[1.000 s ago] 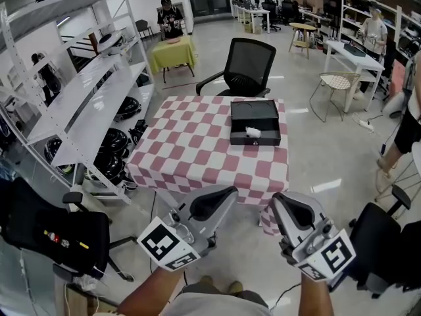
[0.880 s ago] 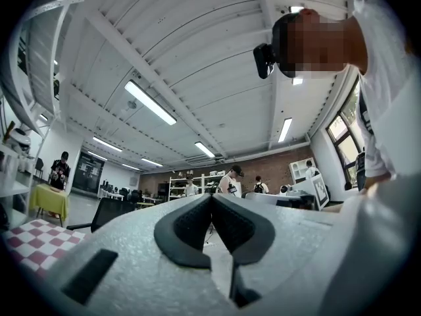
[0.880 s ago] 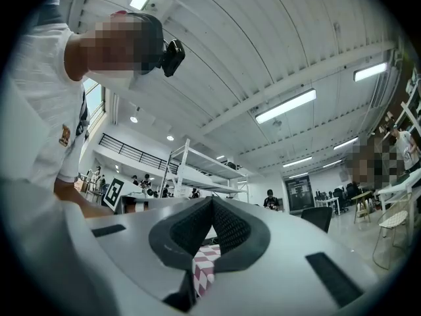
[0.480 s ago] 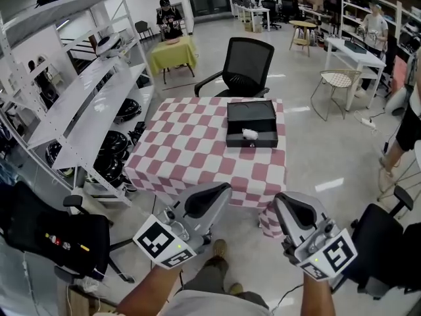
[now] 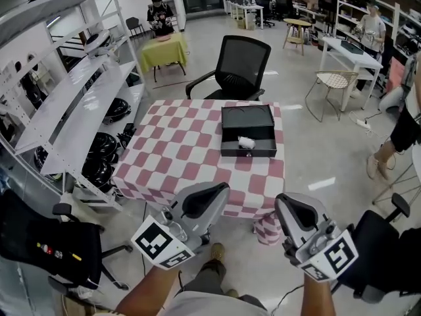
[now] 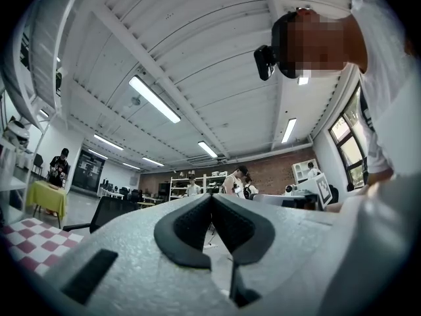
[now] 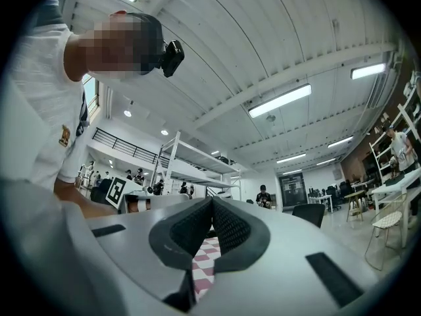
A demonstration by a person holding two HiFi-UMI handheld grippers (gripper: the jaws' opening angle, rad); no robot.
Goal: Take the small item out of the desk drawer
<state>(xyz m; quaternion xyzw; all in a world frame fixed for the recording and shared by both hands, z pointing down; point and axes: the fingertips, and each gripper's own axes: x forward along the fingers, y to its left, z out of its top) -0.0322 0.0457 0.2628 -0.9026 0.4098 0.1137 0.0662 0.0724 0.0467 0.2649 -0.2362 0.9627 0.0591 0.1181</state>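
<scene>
**Sam:** What is closest to us?

**Mia:** Two grey grippers with black pads. Each one has a cube with black-and-white square marks on it. The left gripper [image 5: 214,195] has its jaws pressed together, and nothing is between them. The right gripper [image 5: 293,206] is the same, closed tight and holding nothing. Both are low in the head view, over the shiny grey floor [image 5: 309,170]. They are well apart from the table.

**Sam:** What comes next?

**Mia:** A square table with a red-and-white checked cloth [image 5: 177,157]. A black open drawer [image 5: 247,118] sits on its right side. The small white item [image 5: 246,141] lies inside the drawer, near the front wall.

**Sam:** And behind that?

**Mia:** A black mesh office chair [image 5: 242,63] stands just behind the table. Long white metal shelves [image 5: 72,104] run down the left side. Far back there is a little table with a yellow cloth [image 5: 161,48]. A person in dark clothes [image 5: 158,13] is beside it.
</scene>
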